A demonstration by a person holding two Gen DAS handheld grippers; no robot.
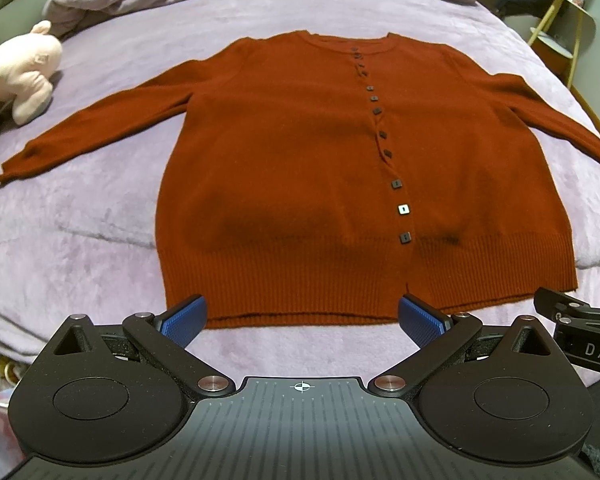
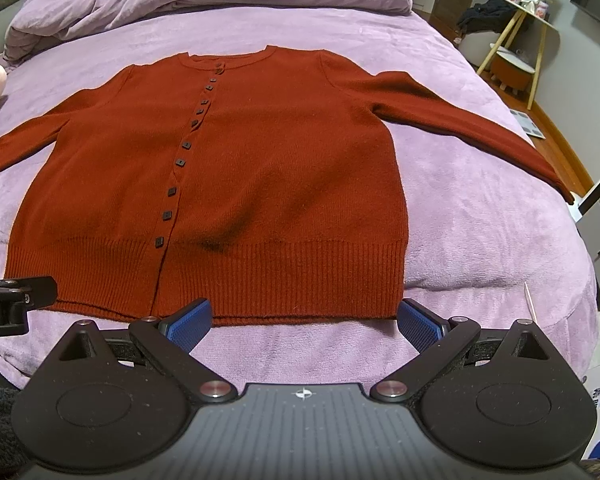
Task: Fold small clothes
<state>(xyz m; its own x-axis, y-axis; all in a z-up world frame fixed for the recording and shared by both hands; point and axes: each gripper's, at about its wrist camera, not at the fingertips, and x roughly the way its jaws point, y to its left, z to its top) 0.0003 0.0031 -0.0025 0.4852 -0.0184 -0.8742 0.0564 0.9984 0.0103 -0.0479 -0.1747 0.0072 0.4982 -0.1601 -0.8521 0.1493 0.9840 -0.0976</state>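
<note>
The cardigan [image 1: 340, 168] lies flat and buttoned mid-bed, sleeves spread toward both side edges. Left gripper [image 1: 302, 320] and right gripper [image 2: 304, 320] hover at its hem, fingers wide, holding nothing. A shallow pinch may catch only the top layer, or snag the blanket [image 1: 100, 220].

A rust-red cardigan [image 1: 292, 168] with dark square buttons [image 1: 403, 209] is seen on a lilac blanket [image 1: 100, 216]; a pink toy [image 1: 16, 76] is seen.
</note>
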